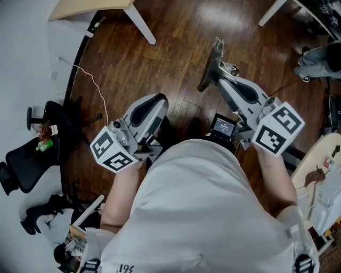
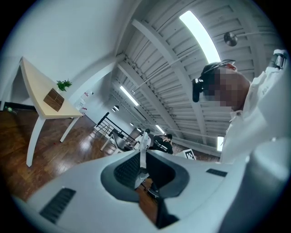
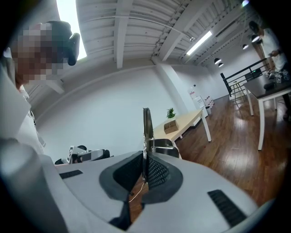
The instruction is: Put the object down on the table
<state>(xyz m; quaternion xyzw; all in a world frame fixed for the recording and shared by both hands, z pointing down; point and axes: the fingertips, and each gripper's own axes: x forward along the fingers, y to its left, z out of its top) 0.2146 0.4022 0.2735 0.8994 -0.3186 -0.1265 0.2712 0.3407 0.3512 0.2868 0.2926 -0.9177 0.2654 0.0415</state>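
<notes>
Our left gripper [image 2: 144, 139] has its jaws pressed together with nothing between them. Our right gripper [image 3: 146, 116] is likewise closed and empty. Both are well apart from the table [image 3: 191, 118]. On the table, a box [image 3: 171, 126] rests near a plant [image 3: 171, 112].

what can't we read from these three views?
- Object to put down: in no view; left claw and right claw are both shut on nothing.
- Table: head view, mostly cut off by the top edge.
- Box on the table: left gripper view, too small to tell contents.
- Small screen: head view, text too small to read.
</notes>
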